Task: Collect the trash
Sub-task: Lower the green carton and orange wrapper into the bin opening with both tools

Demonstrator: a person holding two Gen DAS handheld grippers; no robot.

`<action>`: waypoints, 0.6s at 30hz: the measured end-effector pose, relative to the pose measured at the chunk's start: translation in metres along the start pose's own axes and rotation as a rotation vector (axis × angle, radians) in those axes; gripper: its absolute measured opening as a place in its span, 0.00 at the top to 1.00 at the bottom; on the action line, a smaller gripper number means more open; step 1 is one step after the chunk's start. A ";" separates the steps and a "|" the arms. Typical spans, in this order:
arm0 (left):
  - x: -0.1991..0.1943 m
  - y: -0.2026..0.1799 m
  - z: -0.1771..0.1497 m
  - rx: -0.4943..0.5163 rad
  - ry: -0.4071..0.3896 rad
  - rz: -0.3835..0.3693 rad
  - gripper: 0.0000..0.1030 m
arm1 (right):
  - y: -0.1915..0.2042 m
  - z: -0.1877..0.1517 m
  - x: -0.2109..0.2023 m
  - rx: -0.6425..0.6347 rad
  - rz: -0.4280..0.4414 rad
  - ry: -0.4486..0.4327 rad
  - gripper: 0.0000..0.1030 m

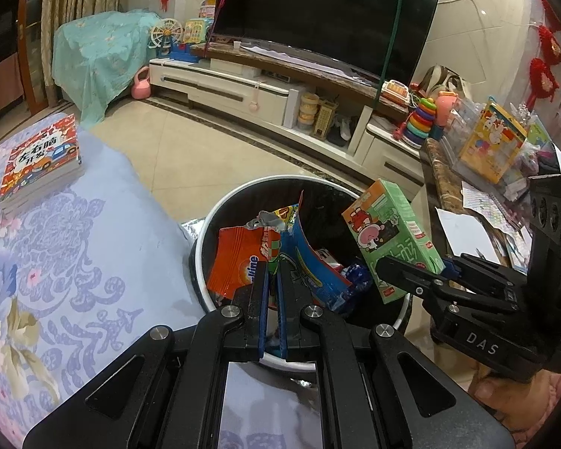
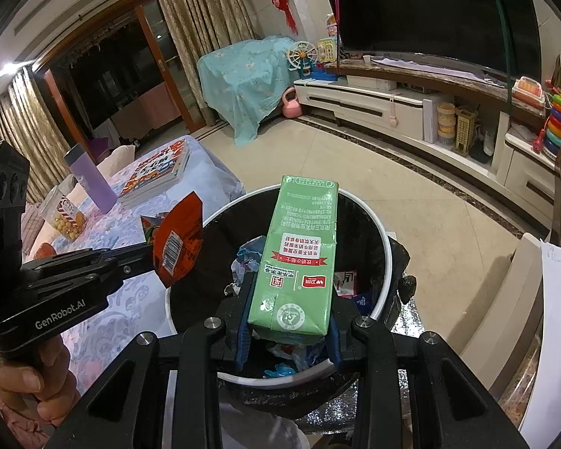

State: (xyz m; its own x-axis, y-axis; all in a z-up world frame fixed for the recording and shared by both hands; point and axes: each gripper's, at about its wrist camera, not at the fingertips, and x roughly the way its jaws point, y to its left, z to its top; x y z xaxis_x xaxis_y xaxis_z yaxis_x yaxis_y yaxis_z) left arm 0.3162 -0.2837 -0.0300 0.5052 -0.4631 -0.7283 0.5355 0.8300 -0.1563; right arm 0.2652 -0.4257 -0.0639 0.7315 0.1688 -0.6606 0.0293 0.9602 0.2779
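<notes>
A black-lined trash bin with a white rim [image 1: 243, 195] [image 2: 387, 247] stands on the floor beside the table, with several wrappers inside. My left gripper [image 1: 272, 270] [image 2: 147, 258] is shut on an orange snack wrapper [image 1: 237, 260] [image 2: 177, 241], held over the bin's left rim. A blue wrapper [image 1: 310, 262] lies against it; whether it is gripped too I cannot tell. My right gripper [image 2: 291, 312] [image 1: 411, 275] is shut on a green drink carton [image 2: 299, 254] [image 1: 389, 232], which hangs above the bin's opening, pointing forward.
A table with a floral cloth [image 1: 74, 262] is on the left, carrying a stack of books [image 1: 41, 161], a purple bottle [image 2: 89, 179] and a popcorn cup [image 2: 65, 217]. A marble counter [image 1: 439, 179] with papers and toys is on the right. Tiled floor and a TV stand [image 1: 243, 89] lie beyond.
</notes>
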 end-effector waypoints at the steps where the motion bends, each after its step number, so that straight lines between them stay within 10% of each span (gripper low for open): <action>1: 0.001 0.000 0.000 0.001 0.002 0.000 0.96 | 0.000 0.000 0.000 0.000 0.001 0.002 0.69; 18: 0.013 -0.003 0.002 0.016 0.029 0.019 0.96 | -0.002 0.004 0.009 -0.001 0.003 0.038 0.69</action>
State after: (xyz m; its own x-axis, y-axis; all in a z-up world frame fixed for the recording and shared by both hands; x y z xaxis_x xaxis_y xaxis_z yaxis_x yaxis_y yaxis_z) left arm 0.3224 -0.2931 -0.0382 0.4954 -0.4380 -0.7502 0.5368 0.8333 -0.1321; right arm 0.2749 -0.4268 -0.0677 0.7053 0.1802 -0.6856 0.0261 0.9599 0.2792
